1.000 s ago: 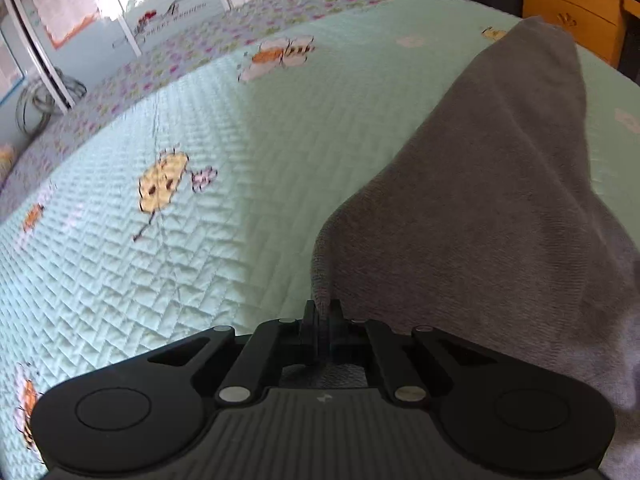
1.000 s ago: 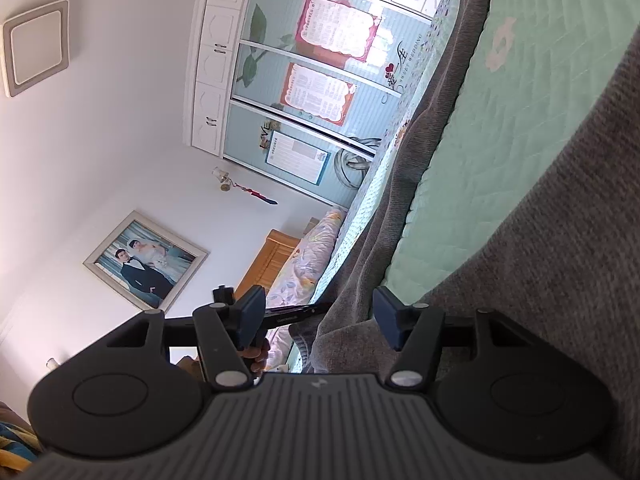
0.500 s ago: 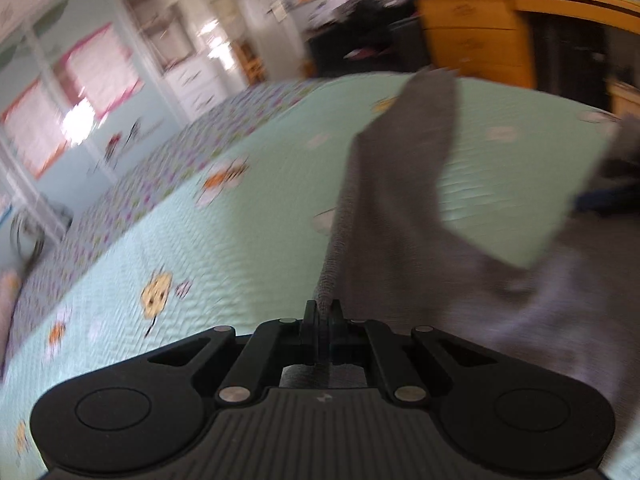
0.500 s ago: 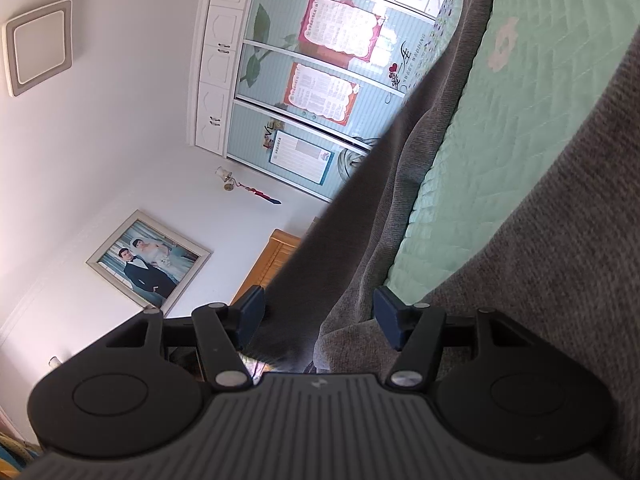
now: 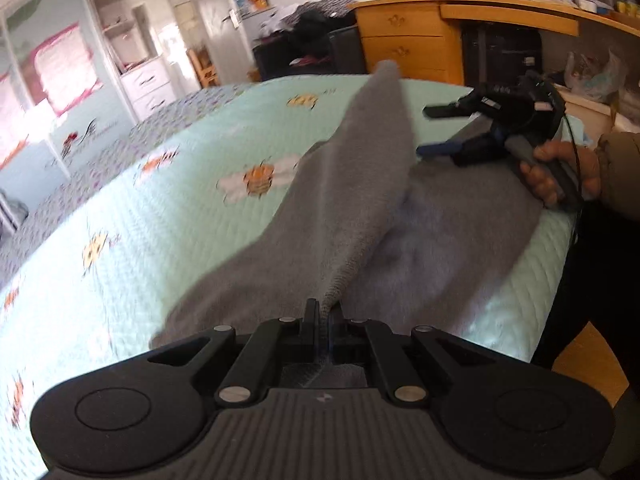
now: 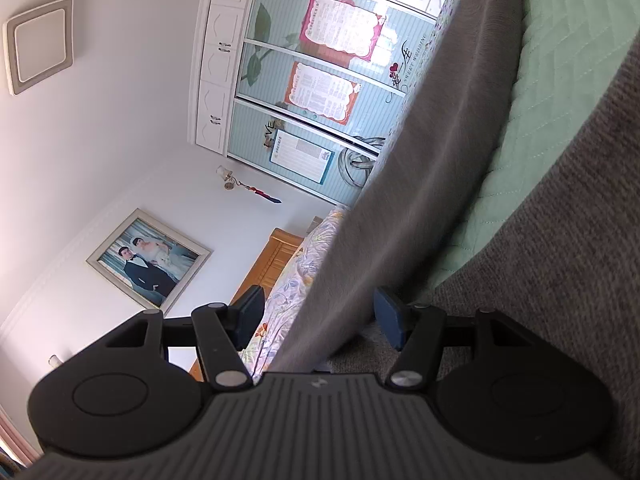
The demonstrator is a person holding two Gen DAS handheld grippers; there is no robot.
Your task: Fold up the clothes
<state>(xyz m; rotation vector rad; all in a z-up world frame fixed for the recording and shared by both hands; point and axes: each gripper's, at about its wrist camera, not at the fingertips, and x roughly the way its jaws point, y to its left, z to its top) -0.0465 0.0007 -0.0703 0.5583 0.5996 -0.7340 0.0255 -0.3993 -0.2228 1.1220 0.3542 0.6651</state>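
A grey knitted garment lies on the mint-green bee-print bed cover. My left gripper is shut on one edge of it, and the cloth rises from the jaws in a taut fold towards the far side. My right gripper is held level by a hand just right of that fold, jaws open. In the right wrist view the lifted grey garment crosses the gap of the right gripper, and the pads do not press on it. More grey cloth lies flat at the right.
A wooden desk with drawers and dark clutter stand beyond the bed's far end. White cupboards and a sliding-door wardrobe line the wall. The bed's near right edge drops to the floor beside the person.
My left gripper has swung across the bed, dragging the held edge with it. The lifted fold now runs between the right gripper's fingers. The right gripper has stayed still.
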